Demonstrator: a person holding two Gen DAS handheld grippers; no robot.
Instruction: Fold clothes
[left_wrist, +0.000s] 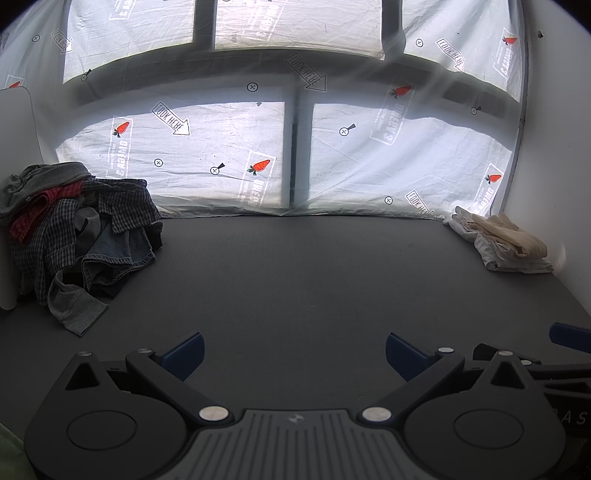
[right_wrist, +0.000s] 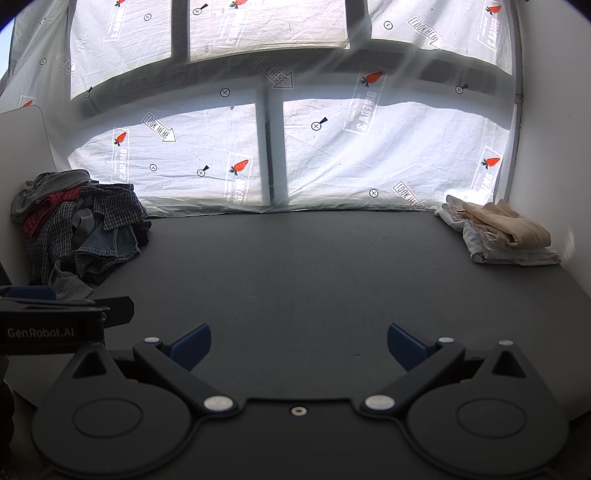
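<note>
A heap of unfolded clothes (left_wrist: 77, 236) lies at the far left of the dark grey table (left_wrist: 295, 280): plaid shirts, a red checked piece, denim and grey garments. It also shows in the right wrist view (right_wrist: 81, 232). A small stack of folded white and beige clothes (left_wrist: 506, 240) sits at the far right corner, also in the right wrist view (right_wrist: 506, 236). My left gripper (left_wrist: 294, 356) is open and empty above the table's near part. My right gripper (right_wrist: 299, 349) is open and empty beside it.
A white printed sheet (left_wrist: 258, 155) covers the window behind the table. A white wall (left_wrist: 554, 166) stands at the right, a white panel (left_wrist: 18, 125) at the left. The left gripper's body (right_wrist: 48, 317) shows at the left of the right wrist view.
</note>
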